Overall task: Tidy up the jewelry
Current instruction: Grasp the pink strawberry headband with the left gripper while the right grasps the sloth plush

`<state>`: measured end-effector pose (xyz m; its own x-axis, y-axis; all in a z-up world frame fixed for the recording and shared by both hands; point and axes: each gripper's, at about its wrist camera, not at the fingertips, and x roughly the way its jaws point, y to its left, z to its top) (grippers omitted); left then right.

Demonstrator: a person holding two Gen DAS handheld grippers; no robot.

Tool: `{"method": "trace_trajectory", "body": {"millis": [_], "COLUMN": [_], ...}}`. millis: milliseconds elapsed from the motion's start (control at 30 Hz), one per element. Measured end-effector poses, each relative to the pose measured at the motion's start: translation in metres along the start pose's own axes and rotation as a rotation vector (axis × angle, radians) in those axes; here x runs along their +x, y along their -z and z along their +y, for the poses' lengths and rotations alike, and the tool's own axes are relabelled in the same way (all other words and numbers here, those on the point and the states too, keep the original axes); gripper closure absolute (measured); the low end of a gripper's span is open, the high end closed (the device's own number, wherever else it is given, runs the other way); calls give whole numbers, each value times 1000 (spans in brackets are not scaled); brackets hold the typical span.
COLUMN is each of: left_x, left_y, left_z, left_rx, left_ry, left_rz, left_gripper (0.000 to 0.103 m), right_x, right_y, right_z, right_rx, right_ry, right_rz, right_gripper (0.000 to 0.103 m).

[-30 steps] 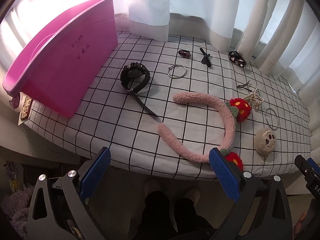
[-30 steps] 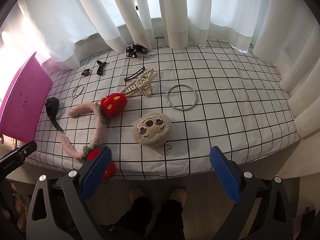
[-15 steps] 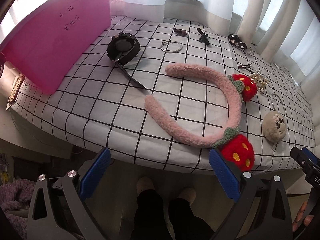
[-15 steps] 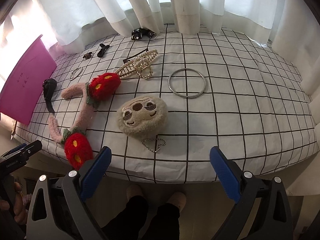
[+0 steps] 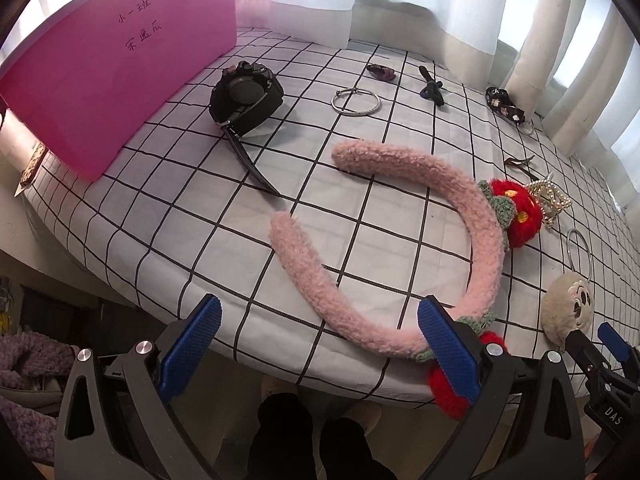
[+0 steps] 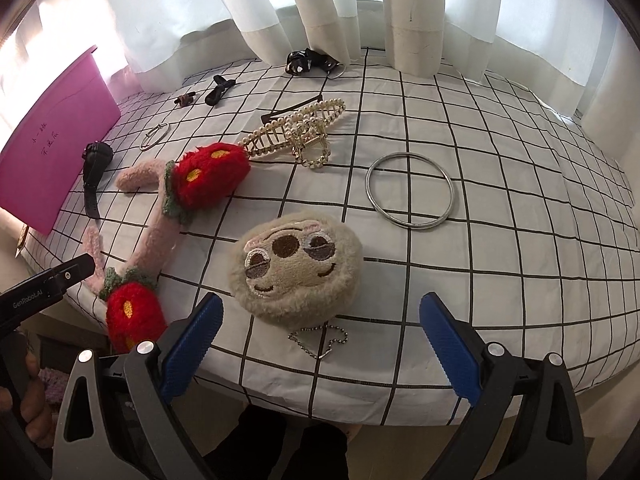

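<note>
Both grippers wide, empty, at the table's near edge.

Your left gripper [image 5: 318, 338] straddles the near arc of the pink headband [image 5: 404, 236], which reaches almost to the edge. Your right gripper [image 6: 320, 338] faces the plush sloth charm [image 6: 296, 268]; bare cloth to its right, up to the large bangle [image 6: 410, 191]. Farther: pearl claw clip [image 6: 298, 136]. Only your left view shows the watch [image 5: 245, 98] face-on, just beside the pink bin [image 5: 116, 60].

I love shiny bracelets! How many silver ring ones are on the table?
2: a big closed bangle right of the pearl hair claw, and a smaller one beside the black watch.
</note>
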<state>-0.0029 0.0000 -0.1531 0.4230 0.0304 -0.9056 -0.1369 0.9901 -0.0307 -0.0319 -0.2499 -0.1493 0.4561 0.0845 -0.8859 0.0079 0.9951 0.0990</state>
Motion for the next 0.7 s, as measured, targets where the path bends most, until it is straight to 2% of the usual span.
{"method": "trace_trajectory", "body": {"millis": [467, 700], "left_x": [37, 39], "left_y": [-3, -1], "left_z": [-2, -6], "left_rx": [-61, -75], "left_ry": [-32, -72], "left_rz": [55, 26], "left_gripper": [6, 5], "right_x": [29, 35], "right_y": [-8, -7], "right_z": [6, 7], "right_rx": [-50, -77], "right_ry": [29, 37], "right_rz": [37, 39], "right_gripper": [9, 9]}}
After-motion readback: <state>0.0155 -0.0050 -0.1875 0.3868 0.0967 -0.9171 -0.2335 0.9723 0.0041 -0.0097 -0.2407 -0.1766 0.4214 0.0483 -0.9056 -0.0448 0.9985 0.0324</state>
